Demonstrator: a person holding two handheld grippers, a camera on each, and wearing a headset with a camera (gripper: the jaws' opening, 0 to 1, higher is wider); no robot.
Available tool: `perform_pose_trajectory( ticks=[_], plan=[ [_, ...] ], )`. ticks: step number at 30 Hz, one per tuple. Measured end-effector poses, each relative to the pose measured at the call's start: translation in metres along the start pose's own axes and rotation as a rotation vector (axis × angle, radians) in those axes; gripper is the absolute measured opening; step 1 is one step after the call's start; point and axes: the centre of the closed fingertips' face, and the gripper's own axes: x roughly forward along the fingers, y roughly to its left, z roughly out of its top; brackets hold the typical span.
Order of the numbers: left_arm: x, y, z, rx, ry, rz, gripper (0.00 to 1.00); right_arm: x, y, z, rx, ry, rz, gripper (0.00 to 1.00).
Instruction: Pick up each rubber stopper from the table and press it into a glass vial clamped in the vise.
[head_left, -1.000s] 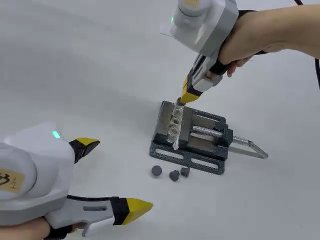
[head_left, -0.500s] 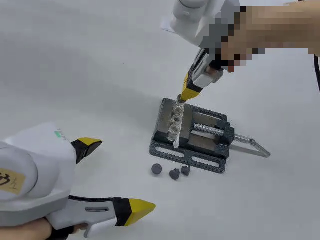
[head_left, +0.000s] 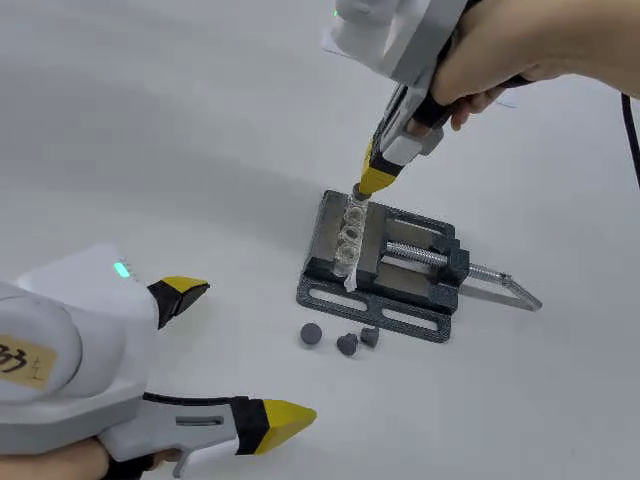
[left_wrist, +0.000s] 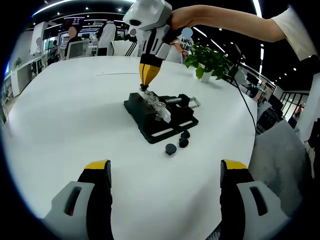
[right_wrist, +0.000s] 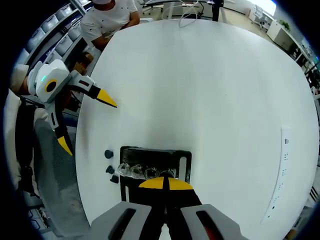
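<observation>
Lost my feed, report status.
Right claw shut on stopper at end vial. Left claw open, idle. Three stoppers on table. Nothing in the way.

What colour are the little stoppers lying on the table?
The stoppers are dark grey. The head view shows them best.

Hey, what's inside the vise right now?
A row of glass vials stands clamped in the vise. The right gripper, shut on what looks like a dark stopper, covers the far vial's mouth, so its seating is hidden.
</observation>
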Motion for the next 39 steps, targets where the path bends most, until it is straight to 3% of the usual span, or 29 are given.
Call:
perform_pose_trajectory(
  ticks=[3, 9, 16, 17, 18, 19, 25, 34, 39],
  plan=[
    [0.001, 0.0, 0.0, -0.001, 0.001, -0.001, 0.89, 0.0, 0.002, -0.002, 0.035, 0.034, 0.007, 0.0],
    [0.001, 0.0, 0.0, -0.017, -0.007, -0.001, 0.89, -0.003, 0.023, -0.002, 0.044, 0.053, 0.015, 0.0],
    [-0.001, -0.003, 0.001, -0.005, -0.008, -0.005, 0.89, -0.004, 0.026, -0.003, 0.069, 0.067, -0.016, 0.0],
    [-0.002, -0.003, 0.002, -0.007, -0.012, -0.003, 0.89, -0.004, 0.025, -0.003, 0.057, 0.059, -0.015, 0.0],
    [-0.002, -0.004, 0.004, -0.01, -0.017, -0.005, 0.89, -0.004, 0.025, -0.003, 0.13, 0.047, 0.0, 0.0],
    [-0.002, -0.004, 0.004, -0.007, -0.019, -0.006, 0.89, -0.004, 0.023, -0.004, 0.094, 0.047, -0.005, 0.0],
    [-0.009, -0.003, 0.007, 0.008, -0.034, 0.004, 0.89, -0.004, 0.023, -0.004, 0.103, 0.028, -0.016, 0.0],
    [-0.018, 0.001, 0.027, 0.006, -0.084, 0.017, 0.89, -0.008, 0.03, -0.005, 0.131, -0.046, 0.015, 0.0],
    [-0.021, -0.008, 0.039, 0.037, -0.095, 0.016, 0.89, -0.009, 0.017, -0.002, 0.182, -0.15, 0.015, 0.0]
  ],
)
